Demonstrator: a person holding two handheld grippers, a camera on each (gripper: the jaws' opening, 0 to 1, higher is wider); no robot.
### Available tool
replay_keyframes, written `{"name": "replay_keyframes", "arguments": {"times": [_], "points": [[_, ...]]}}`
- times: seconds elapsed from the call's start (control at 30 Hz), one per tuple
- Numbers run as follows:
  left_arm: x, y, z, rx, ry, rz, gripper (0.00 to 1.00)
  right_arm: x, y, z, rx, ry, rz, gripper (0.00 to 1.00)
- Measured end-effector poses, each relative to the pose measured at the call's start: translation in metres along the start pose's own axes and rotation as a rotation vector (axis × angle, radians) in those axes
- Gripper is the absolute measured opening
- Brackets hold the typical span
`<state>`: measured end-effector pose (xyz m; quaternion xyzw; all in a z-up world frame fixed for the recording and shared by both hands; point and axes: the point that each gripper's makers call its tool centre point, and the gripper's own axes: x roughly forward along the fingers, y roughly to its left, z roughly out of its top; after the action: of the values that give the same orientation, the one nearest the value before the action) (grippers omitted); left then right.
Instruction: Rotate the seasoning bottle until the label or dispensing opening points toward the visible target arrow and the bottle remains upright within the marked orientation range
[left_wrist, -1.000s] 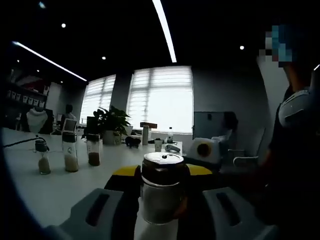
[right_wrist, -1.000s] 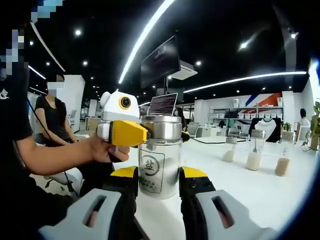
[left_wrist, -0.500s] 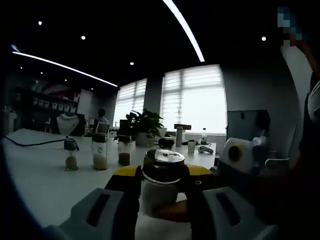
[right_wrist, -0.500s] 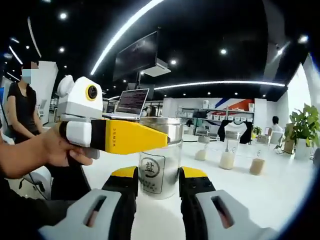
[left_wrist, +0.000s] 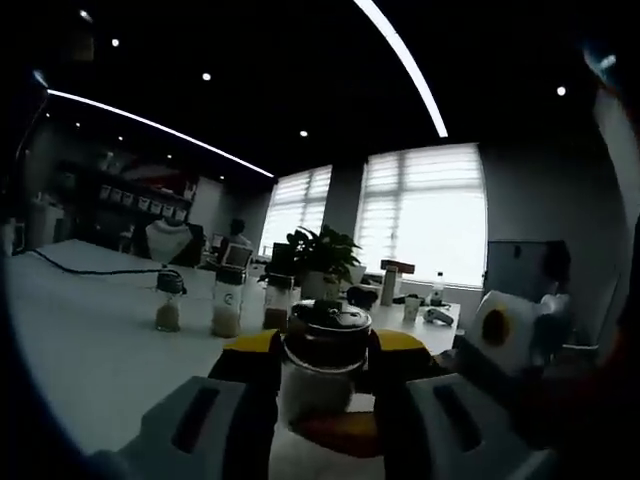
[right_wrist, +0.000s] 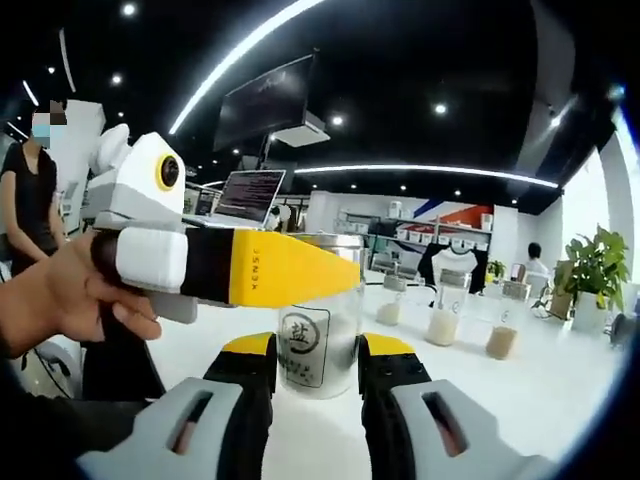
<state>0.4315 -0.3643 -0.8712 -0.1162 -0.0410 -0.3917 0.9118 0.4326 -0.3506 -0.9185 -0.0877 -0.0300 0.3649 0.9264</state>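
Between the yellow-tipped jaws of the right gripper (right_wrist: 311, 357) the glass seasoning bottle (right_wrist: 318, 335) stands upright on the white tabletop (right_wrist: 520, 400), clamped low on its body with its round label facing that gripper. The left gripper (right_wrist: 215, 266), held by a hand (right_wrist: 75, 300), closes on the steel lid from the far side; in its own view, the left gripper (left_wrist: 322, 352) holds that lid just under the rim. No target arrow is discernible, so turn slowly, both grips level and base flat, well clear of three small jars (left_wrist: 222, 302) toward the far edge.
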Motion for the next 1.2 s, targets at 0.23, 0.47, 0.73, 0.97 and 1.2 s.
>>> {"name": "replay_keyframes", "arguments": {"times": [0.23,0.47,0.73,0.97,1.2], "points": [[-0.001,0.003,-0.004,-0.005,0.003,0.022,0.36,0.002,0.002,-0.005,-0.006,0.011,-0.012,0.3],[-0.001,0.011,-0.002,-0.02,0.012,0.105,0.36,0.008,0.001,-0.006,0.013,-0.002,-0.073,0.3],[-0.001,0.02,-0.006,-0.053,0.039,0.174,0.35,0.013,0.001,-0.013,0.002,0.011,-0.118,0.3],[0.001,0.025,-0.002,-0.032,0.046,0.139,0.34,0.012,0.0,-0.01,0.036,-0.039,-0.048,0.3],[0.007,0.044,-0.01,0.031,0.098,0.095,0.34,-0.004,-0.008,-0.01,0.085,-0.035,0.007,0.31]]}}
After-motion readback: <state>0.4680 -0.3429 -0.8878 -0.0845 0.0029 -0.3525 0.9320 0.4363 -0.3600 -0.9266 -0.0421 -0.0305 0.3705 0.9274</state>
